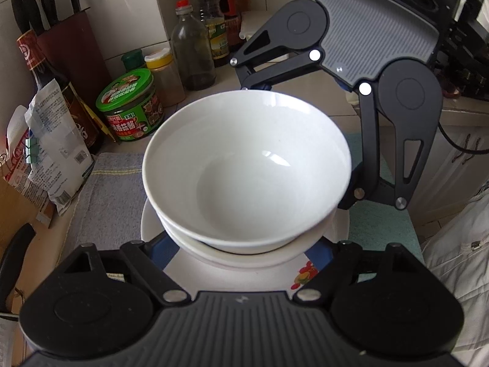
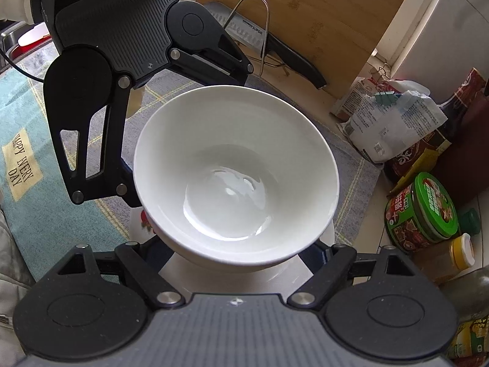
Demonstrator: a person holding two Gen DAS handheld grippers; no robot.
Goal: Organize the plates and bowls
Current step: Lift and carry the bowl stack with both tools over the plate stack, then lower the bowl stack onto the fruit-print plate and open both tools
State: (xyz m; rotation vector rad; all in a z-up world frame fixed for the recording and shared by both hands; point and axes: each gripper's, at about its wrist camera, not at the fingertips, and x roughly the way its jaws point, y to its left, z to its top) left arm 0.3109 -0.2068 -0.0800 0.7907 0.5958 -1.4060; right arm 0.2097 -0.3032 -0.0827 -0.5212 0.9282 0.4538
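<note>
A white bowl point(image 1: 247, 168) sits nested in a second white bowl point(image 1: 238, 249), and both stand on a white plate with a red floral print point(image 1: 305, 272) that rests on the cloth-covered tabletop point(image 1: 107, 202); in the right wrist view the same top bowl point(image 2: 235, 177) fills the middle, the plate point(image 2: 143, 223) showing only at its edges. The left gripper point(image 1: 244, 253) and the right gripper point(image 2: 238, 260) both straddle the stack from opposite sides, each with its fingers spread wide around the bowls. The blue-padded fingers point(image 1: 168, 244) lie close against the lower bowl's sides, but the bowl rims hide the contact, so I cannot tell whether either gripper is pressing or merely framing the stack. As a judgement, the sorting looks well advanced: bowls are gathered together and set on the plate, so the stacking itself seems done. What may remain is letting go, or carrying the pile to a storage spot, which neither view shows. No other loose plates or bowls appear among the sauce jar point(image 1: 131, 107), bottles point(image 1: 192, 52) and cutting board point(image 2: 305, 18) nearby.
</note>
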